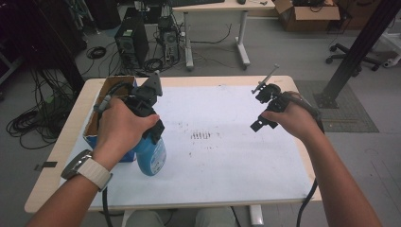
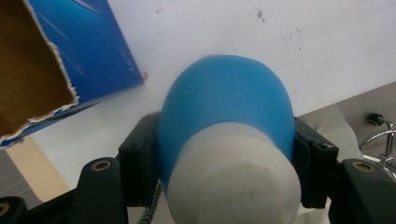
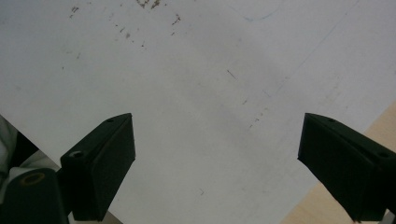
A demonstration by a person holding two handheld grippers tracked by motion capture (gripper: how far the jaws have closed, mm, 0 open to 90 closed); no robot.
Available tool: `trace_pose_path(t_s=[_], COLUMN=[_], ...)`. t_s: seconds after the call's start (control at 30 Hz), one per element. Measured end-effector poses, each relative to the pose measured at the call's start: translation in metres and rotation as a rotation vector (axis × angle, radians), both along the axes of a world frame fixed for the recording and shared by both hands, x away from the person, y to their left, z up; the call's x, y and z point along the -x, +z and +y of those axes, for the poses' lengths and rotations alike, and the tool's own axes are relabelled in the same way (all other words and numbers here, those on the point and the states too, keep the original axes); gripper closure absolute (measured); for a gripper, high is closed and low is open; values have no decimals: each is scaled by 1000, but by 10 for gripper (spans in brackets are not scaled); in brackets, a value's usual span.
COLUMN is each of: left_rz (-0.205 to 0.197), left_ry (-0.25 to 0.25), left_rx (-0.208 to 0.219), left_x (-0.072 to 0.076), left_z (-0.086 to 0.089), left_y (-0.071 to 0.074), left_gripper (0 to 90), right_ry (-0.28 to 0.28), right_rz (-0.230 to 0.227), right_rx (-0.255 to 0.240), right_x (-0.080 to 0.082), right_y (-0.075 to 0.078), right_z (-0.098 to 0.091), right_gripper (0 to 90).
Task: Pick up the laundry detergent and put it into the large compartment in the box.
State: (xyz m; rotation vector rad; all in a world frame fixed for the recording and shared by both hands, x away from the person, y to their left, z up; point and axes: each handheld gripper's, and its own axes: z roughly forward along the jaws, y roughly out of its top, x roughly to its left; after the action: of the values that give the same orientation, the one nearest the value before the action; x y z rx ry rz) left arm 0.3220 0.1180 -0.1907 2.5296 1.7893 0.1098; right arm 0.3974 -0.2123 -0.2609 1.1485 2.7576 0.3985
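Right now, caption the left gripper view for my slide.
Left gripper clamps a blue bottle with a white cap above the white mat, beside a torn blue box.

We count one blue bottle [image 1: 152,156] with a white cap, just right of the cardboard box [image 1: 97,116]. One such box, blue outside, brown inside, torn rim, at the table's [image 1: 279,81] left edge. One white mat [image 1: 227,156] on the table. Two grippers: left gripper [image 1: 150,111] over the box's right side, right gripper [image 1: 265,106] well right of the box. One wristwatch [image 1: 87,170] below the box. Past the box, on the floor, two computer towers [image 1: 131,40].
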Motion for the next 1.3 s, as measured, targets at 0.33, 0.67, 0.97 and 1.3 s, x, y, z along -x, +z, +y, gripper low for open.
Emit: trace_pose_path(t_s=[0.33,0.67,0.97,1.3], left_rz=[-11,-2,-23,-51], left_ry=[12,32,59,124], left_rx=[6,7,9,4], left_x=[-1,-7,-14,-25], left_z=[4,12,21,40], left_y=[33,62,89,115], left_gripper=[375,375,375,375], right_ry=[3,3,-1,-19], right_rz=[-3,-4,4,14], right_rx=[-1,-5,-10,-14], right_x=[-2,-3,-8,-12], right_y=[1,-1,-5,-10], right_z=[3,3,3,-4], right_gripper=[108,108,108,108])
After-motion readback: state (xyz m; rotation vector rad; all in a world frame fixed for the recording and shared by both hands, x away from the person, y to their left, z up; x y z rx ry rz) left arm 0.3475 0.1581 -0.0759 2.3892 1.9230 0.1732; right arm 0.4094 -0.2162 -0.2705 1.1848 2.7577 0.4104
